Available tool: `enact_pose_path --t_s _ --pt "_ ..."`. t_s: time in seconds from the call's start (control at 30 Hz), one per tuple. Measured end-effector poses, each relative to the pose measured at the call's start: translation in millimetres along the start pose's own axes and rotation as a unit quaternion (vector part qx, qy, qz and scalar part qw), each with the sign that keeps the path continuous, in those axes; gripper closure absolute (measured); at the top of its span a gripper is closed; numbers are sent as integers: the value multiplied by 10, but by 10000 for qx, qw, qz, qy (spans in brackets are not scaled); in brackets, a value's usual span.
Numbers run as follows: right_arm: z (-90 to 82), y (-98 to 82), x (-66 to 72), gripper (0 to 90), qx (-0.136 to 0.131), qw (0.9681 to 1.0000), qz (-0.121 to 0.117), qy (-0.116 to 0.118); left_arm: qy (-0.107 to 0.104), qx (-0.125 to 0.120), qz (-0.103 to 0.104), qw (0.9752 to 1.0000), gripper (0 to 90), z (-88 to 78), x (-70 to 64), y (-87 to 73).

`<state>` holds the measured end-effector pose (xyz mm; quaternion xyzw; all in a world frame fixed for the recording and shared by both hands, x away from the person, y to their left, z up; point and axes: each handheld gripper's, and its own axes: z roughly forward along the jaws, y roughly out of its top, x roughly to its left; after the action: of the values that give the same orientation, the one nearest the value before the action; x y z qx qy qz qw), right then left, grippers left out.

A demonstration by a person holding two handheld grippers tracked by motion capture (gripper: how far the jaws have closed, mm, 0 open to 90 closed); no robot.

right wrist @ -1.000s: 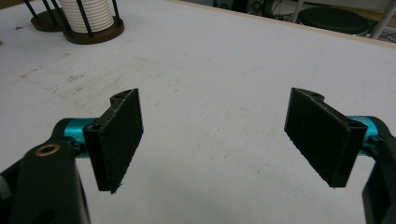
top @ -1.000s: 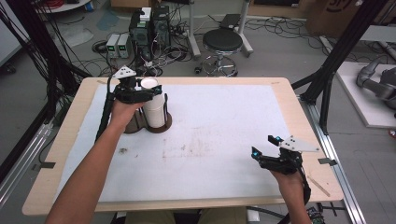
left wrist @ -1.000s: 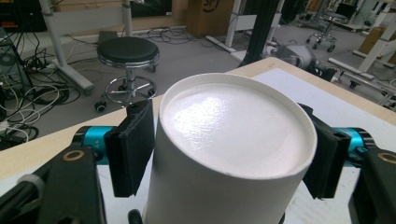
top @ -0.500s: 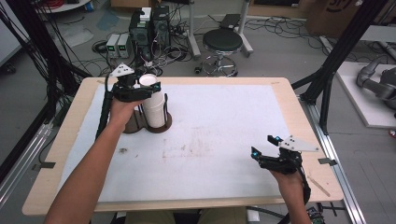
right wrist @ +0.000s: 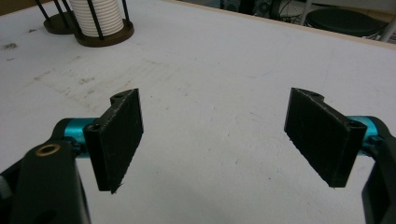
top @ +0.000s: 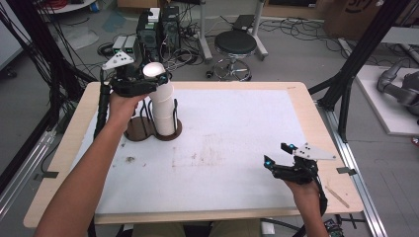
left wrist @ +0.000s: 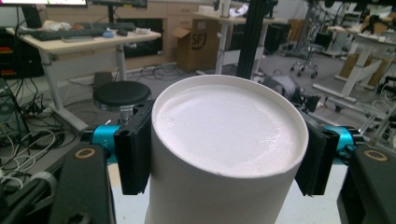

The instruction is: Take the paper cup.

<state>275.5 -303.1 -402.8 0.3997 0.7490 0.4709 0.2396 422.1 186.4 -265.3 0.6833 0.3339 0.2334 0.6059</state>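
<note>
Since the earlier frames, little is changing: the left gripper (top: 150, 81) is staying clamped on the top of the white cup stack (top: 162, 106), and the right gripper (top: 276, 158) is keeping its place at the near right of the bench (top: 237, 128).

Nearest the person, well apart from the cup stack and to its near right, the right gripper is hovering low over the white bench top with its jaws spread wide and nothing between them; in the right gripper view (right wrist: 212, 135) only bare, lightly smudged bench surface is showing in the gap. The person's right hand (top: 304, 190) is gripping it from behind.

Farther in, at the far left of the bench, the cup stack is standing upright in a round brown holder (top: 150, 129) with thin black upright rods (top: 147, 109). A second brown base is sitting just beside it, partly hidden by the left forearm. The left hand (top: 123, 106) is holding the left gripper at the stack's top, and in the left gripper view (left wrist: 224, 154) both black pads (left wrist: 133, 149) are pressing against opposite sides of the topmost cup (left wrist: 226, 140), just under its rim.

Beyond the stack, past the bench's far edge, a black stool (top: 235, 44) and dark equipment boxes (top: 158, 24) with tangled cables are standing on the floor.
</note>
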Motion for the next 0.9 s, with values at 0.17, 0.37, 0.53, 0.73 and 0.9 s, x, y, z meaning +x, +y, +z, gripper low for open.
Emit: enact_pose_path --t_s 0.17,0.37,0.53,0.73,0.9 --pt "-15 18 12 199 -48 10000 -24 -5 -101 -256 104 9996 335 -106 -86 183" --pt "-9 32 28 199 -82 9999 0 85 -459 -318 155 9983 336 -137 -251 280" --pt "30 46 56 198 -60 9997 -61 209 -834 -312 193 9958 336 -123 -441 229" --pt "56 47 74 198 -24 9994 -58 332 -1186 -283 164 9924 335 -90 -588 125" --pt "68 69 89 198 -116 9989 -79 451 -1424 -195 251 9893 335 -35 -718 -19"
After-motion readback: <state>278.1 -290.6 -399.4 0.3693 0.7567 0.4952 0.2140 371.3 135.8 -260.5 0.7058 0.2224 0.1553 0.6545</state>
